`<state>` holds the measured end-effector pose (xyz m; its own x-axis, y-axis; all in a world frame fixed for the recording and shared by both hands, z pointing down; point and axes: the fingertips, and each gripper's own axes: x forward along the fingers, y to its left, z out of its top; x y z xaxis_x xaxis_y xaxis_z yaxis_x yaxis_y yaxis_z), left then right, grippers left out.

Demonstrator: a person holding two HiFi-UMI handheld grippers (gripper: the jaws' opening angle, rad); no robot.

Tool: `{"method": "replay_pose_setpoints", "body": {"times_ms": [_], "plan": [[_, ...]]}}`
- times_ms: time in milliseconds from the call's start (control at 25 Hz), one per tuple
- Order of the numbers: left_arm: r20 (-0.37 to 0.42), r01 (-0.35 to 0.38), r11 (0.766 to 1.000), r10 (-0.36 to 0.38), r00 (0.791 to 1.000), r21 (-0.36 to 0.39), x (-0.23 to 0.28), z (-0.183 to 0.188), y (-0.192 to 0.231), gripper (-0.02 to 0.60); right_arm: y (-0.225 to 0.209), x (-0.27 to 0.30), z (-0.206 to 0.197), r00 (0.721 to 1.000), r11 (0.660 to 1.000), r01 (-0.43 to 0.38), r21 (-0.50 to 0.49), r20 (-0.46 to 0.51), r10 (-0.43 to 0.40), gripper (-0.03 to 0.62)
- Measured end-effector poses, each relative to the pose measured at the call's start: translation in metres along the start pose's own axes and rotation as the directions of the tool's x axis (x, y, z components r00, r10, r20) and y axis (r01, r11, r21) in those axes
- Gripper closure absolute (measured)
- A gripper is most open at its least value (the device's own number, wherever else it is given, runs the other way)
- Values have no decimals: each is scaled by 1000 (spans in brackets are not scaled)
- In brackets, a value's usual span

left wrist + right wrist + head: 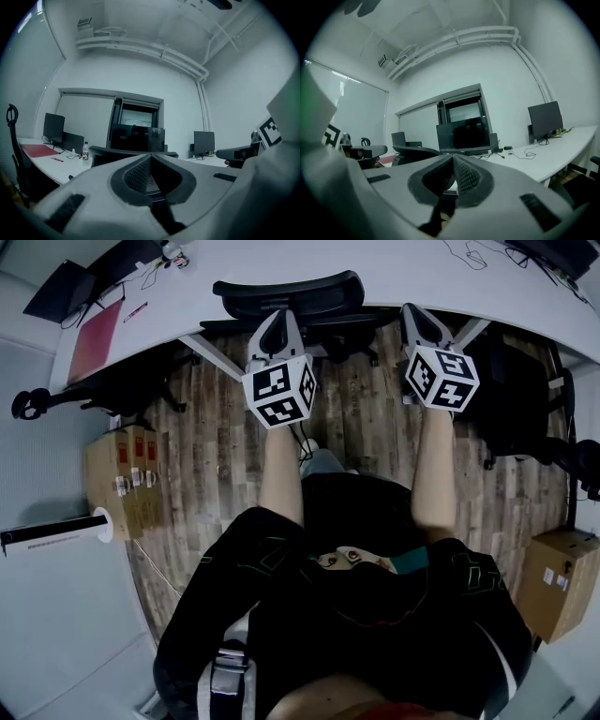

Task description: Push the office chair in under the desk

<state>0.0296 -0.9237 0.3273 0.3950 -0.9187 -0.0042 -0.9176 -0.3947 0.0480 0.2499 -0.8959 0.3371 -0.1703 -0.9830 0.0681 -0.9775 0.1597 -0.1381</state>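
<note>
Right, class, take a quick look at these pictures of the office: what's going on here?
A person stands facing a white desk, holding a left gripper and a right gripper out in front. Both grippers' jaws are shut with nothing between them. The black office chair stands right up at the desk's edge, just beyond the left gripper's tip. Whether either gripper touches the chair cannot be told.

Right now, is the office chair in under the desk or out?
Largely in: the head view shows the office chair backrest at the desk edge, seat beneath it.
</note>
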Motion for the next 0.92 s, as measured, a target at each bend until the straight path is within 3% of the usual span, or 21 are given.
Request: {"method": "replay_pose_setpoints", "body": {"times_ms": [920], "plan": [[-33,-67,998,67,997,15,-12,-20,30,572,18,10,-10,999,998,-40,-45,-16,39,589]]}}
